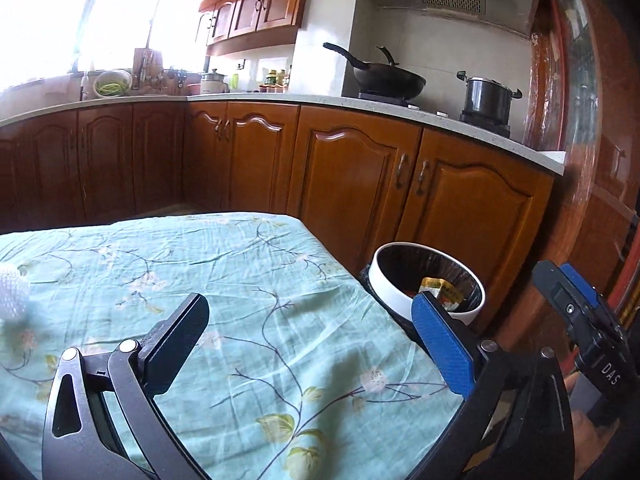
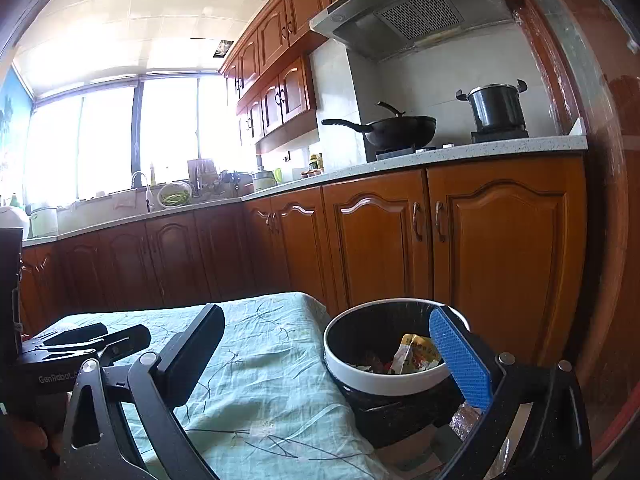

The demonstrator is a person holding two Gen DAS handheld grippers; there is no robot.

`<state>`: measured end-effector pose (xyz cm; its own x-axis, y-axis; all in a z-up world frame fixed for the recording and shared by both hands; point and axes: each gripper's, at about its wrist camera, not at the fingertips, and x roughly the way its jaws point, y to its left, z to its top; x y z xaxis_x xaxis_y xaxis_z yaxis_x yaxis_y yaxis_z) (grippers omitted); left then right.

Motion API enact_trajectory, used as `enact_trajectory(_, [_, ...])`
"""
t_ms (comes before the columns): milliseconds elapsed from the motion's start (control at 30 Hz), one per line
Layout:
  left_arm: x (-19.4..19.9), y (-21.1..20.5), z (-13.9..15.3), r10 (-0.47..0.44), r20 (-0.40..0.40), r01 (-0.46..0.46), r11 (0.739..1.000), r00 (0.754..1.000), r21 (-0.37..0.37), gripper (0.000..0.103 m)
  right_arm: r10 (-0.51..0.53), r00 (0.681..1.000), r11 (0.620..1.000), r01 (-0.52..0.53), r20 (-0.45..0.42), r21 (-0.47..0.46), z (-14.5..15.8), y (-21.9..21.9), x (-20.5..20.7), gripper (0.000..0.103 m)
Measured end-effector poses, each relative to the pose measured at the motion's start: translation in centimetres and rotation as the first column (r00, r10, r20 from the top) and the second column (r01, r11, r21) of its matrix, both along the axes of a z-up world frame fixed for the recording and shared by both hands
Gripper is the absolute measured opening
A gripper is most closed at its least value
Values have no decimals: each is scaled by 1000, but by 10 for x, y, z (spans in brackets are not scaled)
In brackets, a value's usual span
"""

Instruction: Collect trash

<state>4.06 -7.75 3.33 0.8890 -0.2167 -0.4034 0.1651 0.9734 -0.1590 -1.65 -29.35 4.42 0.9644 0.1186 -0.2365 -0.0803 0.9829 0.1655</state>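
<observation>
Right wrist: trash (image 2: 416, 354) lies in bin (image 2: 360, 376), beyond spread fingers (image 2: 460, 364).

place: home kitchen | evidence: wood cabinets (image 1: 352, 176), stone counter (image 1: 280, 101), wok (image 1: 384, 78) and pot (image 1: 489, 98) on stove, hood (image 2: 416, 16), sink tap (image 2: 139, 179), cloth-covered table (image 1: 224, 280), bin (image 2: 384, 360)

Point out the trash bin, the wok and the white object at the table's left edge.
trash bin (image 2: 384, 380), right wrist view, on its white front rim.
wok (image 2: 404, 130), right wrist view, on its black bowl.
white object (image 1: 12, 292), left wrist view, on its visible textured side; identity unclear.
</observation>
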Motion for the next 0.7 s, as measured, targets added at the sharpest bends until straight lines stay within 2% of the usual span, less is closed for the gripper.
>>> enact_trajectory(100, [-4, 7, -7, 23, -3, -23, 1000, 1000, -1, 103, 25, 998, 1000, -24, -51, 15, -13, 4, 6, 103])
enact_trajectory(233, [-8, 8, -14, 49, -12, -49, 998, 999, 35, 103, 48, 994, 998, -45, -93, 36, -22, 8, 9, 103])
enact_trajectory(367, [-15, 9, -17, 79, 0, -78, 994, 997, 80, 103, 48, 994, 999, -45, -101, 30, -24, 12, 6, 103])
enact_trajectory(700, [-26, 19, -20, 139, 26, -141, 986, 990, 91, 103, 47, 992, 998, -43, -114, 43, -27, 12, 6, 103])
